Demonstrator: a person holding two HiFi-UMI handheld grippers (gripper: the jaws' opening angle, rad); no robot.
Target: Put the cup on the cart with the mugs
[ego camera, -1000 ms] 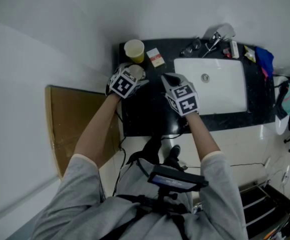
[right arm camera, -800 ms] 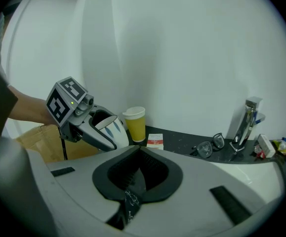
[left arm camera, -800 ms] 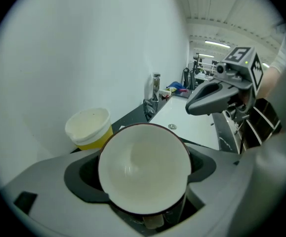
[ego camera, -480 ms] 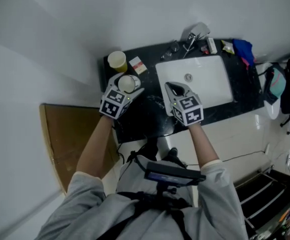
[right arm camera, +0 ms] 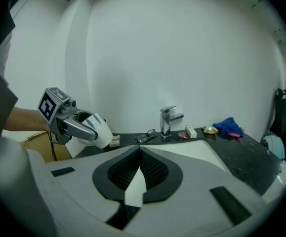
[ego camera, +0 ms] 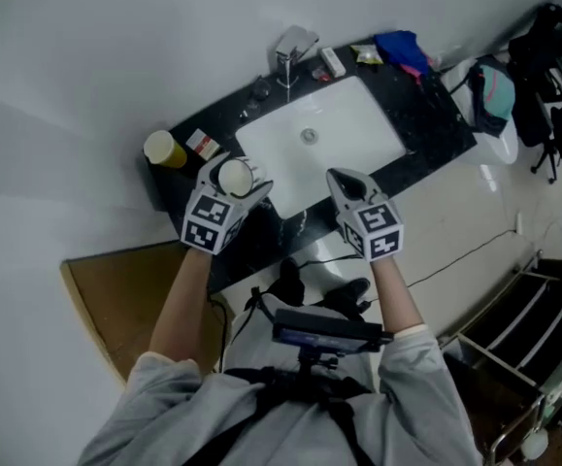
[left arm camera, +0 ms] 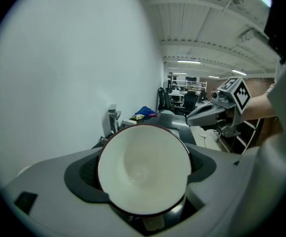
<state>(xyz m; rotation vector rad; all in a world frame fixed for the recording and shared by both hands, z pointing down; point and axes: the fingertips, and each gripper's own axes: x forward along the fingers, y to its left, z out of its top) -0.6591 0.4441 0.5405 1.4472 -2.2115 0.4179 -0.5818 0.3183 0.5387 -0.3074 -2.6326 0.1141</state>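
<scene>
A white cup (ego camera: 234,176) with a dark red rim sits between the jaws of my left gripper (ego camera: 238,179), which is shut on it above the counter's near left part. In the left gripper view the cup (left arm camera: 143,169) opens toward the camera and fills the space between the pads. My right gripper (ego camera: 345,183) hovers over the counter's front edge by the sink, shut and empty, its pads meeting (right arm camera: 138,157). The right gripper view shows the left gripper (right arm camera: 78,125) carrying the cup (right arm camera: 100,132) off to the left.
A black counter (ego camera: 426,124) holds a white sink (ego camera: 319,139), a faucet (ego camera: 290,47), a yellow cup (ego camera: 164,149), a small box (ego camera: 201,144) and a blue cloth (ego camera: 404,49). A brown board (ego camera: 115,299) lies left. A dark metal rack (ego camera: 538,338) stands lower right.
The head view has swung round, so the counter now lies tilted and further up. The left gripper has carried the cup away from the yellow cup. More of the rack shows at lower right.
</scene>
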